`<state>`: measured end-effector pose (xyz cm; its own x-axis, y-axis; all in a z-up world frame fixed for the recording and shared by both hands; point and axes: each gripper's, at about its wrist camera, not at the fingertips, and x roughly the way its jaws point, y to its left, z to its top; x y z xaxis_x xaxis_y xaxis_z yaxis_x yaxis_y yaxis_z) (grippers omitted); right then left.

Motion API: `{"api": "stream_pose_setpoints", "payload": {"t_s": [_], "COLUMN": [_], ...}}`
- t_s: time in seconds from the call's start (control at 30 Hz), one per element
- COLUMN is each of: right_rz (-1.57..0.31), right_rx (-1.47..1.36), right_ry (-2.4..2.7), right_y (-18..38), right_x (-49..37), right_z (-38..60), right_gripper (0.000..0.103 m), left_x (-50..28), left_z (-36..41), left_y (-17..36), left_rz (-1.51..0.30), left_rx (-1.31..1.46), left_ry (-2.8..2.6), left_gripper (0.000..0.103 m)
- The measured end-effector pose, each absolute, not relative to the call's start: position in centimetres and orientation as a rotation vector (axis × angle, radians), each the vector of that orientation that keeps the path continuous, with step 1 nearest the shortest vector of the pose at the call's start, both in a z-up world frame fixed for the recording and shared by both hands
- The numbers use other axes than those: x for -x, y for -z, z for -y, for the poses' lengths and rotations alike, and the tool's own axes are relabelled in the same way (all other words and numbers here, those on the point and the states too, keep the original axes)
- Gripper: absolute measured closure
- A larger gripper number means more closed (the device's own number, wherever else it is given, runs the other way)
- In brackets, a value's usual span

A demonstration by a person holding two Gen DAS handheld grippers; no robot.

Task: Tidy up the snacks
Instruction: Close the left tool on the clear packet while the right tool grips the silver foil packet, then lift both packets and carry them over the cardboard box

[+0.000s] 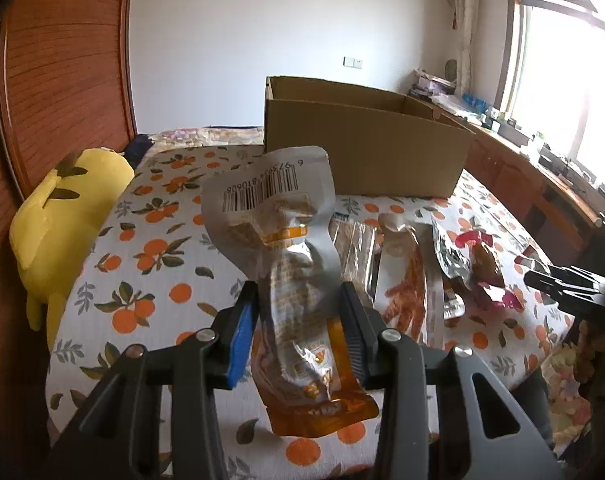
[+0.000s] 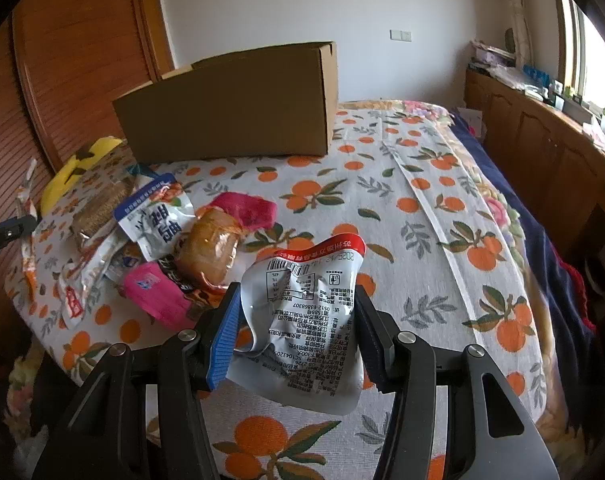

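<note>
Snack packets are the subject here: each gripper holds one above a bed covered in a white sheet (image 2: 382, 184) printed with oranges. The left gripper (image 1: 300, 322) has its jaws partly closed, pinching the narrow waist of a silver and orange snack pouch (image 1: 290, 264), which stands upright between the blue pad and the black pad with its barcode end on top. The right gripper (image 2: 296, 328) is closed to a wider gap around a silver snack bag with a red top edge (image 2: 306, 312), its printed back facing the camera; the bag crumples slightly where the pads press its sides. Both packets appear lifted clear of the sheet, probably so they can be carried to the open cardboard box (image 1: 362, 140) that stands further back on the bed, its top open to receive them. The remaining loose snacks (image 2: 158, 248) lie in a jumbled pile on the sheet between the grippers and the box, among them a blue and white packet, a pink-wrapped one and a clear pack with something brown inside. A yellow plush toy (image 1: 62, 220) rests at the bed's edge against the wooden headboard (image 1: 62, 80), well apart from the pile.
</note>
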<state>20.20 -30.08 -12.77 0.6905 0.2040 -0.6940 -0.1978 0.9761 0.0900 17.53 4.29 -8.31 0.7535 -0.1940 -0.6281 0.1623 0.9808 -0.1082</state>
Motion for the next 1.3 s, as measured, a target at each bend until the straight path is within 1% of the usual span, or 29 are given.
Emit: {"api": "stream_pose_setpoints", "payload": {"t_s": [0.63,0.8,1.03,1.3], "right_rz": [-0.681,-0.671,-0.632,-0.545], "right_rx": [0.006,0.013,0.034,0.044], "right_ry": [-0.272,-0.283,-0.326,-0.382], "right_y": [9.8,9.3,7.1,2.2], "right_x": [-19.9,-20.0,-21.2,-25.1], "right_z": [29.5,29.1,28.0,26.4], "right_gripper": [0.049,0.049,0.049,0.049], "left_x": [-16.5,-16.6,-18.5,-23.5], "left_z": [-4.3,-4.0,-2.3,-0.4], "left_y": [5.5,4.8,1.6,-2.9], "left_rz": [-0.520,-0.502,-0.467,-0.403], "left_rx": [0.098,0.106,0.070,0.041], "left_ry": [0.202,0.213,0.254,0.312], "left_gripper": [0.065,0.065,0.065,0.065]}}
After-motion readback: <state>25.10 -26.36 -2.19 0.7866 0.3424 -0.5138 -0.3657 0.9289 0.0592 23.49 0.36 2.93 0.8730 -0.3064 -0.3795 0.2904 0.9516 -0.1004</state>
